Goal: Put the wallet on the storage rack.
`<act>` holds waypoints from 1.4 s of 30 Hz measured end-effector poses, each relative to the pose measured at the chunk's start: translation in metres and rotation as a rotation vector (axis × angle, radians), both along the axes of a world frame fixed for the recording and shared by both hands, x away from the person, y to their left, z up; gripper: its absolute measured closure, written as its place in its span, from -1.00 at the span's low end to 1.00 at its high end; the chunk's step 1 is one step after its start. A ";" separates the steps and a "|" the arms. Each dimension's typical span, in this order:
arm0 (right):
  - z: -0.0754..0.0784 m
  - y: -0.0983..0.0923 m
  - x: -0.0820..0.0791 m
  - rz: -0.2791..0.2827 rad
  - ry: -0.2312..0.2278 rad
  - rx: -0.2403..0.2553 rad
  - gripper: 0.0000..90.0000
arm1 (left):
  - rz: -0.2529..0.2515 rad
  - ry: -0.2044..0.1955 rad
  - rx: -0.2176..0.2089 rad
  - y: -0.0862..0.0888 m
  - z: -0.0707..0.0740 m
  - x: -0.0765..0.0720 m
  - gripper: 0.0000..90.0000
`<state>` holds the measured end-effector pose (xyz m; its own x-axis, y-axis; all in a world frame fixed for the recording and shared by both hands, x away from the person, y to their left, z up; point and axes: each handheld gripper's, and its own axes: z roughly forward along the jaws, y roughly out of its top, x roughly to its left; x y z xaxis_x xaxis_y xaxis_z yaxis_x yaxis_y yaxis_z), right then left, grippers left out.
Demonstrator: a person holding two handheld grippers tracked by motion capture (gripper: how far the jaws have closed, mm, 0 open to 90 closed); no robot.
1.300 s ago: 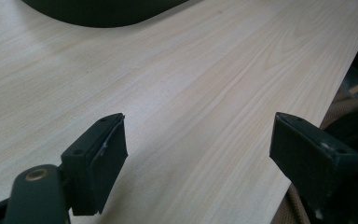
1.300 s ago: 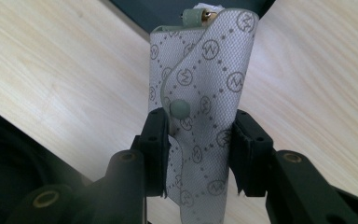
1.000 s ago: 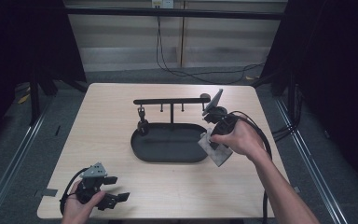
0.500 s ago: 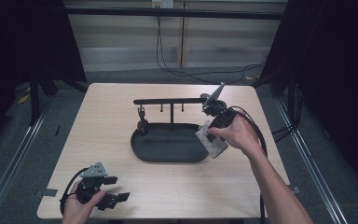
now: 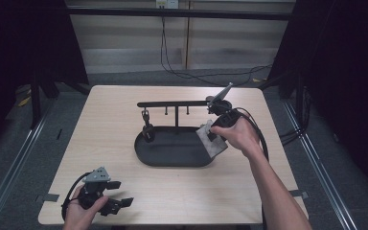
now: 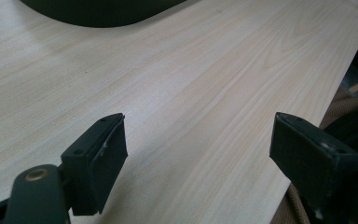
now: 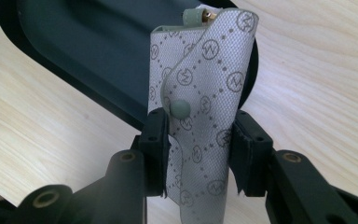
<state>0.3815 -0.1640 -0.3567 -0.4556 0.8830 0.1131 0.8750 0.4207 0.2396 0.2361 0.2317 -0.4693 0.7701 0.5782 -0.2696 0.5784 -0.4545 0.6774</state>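
A small grey patterned pouch (image 7: 200, 98) with a snap flap is clamped between my right gripper's (image 7: 198, 151) black jaws; a gold-tipped item pokes out at its top. In the high view this pouch (image 5: 212, 139) hangs over the right end of a black oval tray (image 5: 172, 155), with the right gripper (image 5: 215, 136) shut on it. The left gripper (image 5: 117, 201) rests near the table's front left corner, held by a hand. Its jaws stand wide apart over bare wood, nothing between its pads (image 6: 98, 158).
A black stand with a horizontal bar (image 5: 172, 103) and small hooks rises behind the tray; a dark item hangs at its left end (image 5: 147, 129). The tray's rim (image 6: 98, 14) lies ahead of the left gripper. Cables trail from both grippers. The table's right edge is near.
My right hand has carried the pouch a little leftward and down, from beside the tray's right end to over its rim. The left gripper has stayed put.
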 end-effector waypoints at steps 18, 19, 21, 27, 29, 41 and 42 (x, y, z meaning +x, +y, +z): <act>-0.035 -0.014 0.012 -0.122 -0.008 0.162 0.36 | -0.002 0.001 0.002 0.000 0.000 0.000 -0.59; -0.037 -0.016 0.012 -0.134 -0.017 0.173 0.36 | -0.003 0.001 0.005 0.000 0.000 0.000 -0.59; -0.040 -0.019 0.012 -0.154 -0.023 0.194 0.36 | -0.004 0.003 0.003 -0.001 0.000 0.000 -0.59; -0.056 -0.026 0.012 -0.205 -0.036 0.266 0.36 | -0.001 0.002 0.001 -0.001 0.000 0.000 -0.59; -0.060 -0.026 0.013 -0.217 -0.041 0.278 0.36 | -0.002 0.002 0.003 0.000 0.000 0.000 -0.59; -0.080 -0.018 0.017 -0.250 -0.021 0.312 0.34 | -0.004 0.005 -0.001 0.000 0.000 0.000 -0.59; -0.082 -0.017 0.018 -0.252 -0.023 0.306 0.34 | -0.005 0.004 -0.001 0.000 0.000 0.000 -0.59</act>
<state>0.3992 -0.1806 -0.4388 -0.2341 0.8944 0.3810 0.9346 0.0991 0.3416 0.2358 0.2319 -0.4693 0.7715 0.5744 -0.2736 0.5793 -0.4564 0.6753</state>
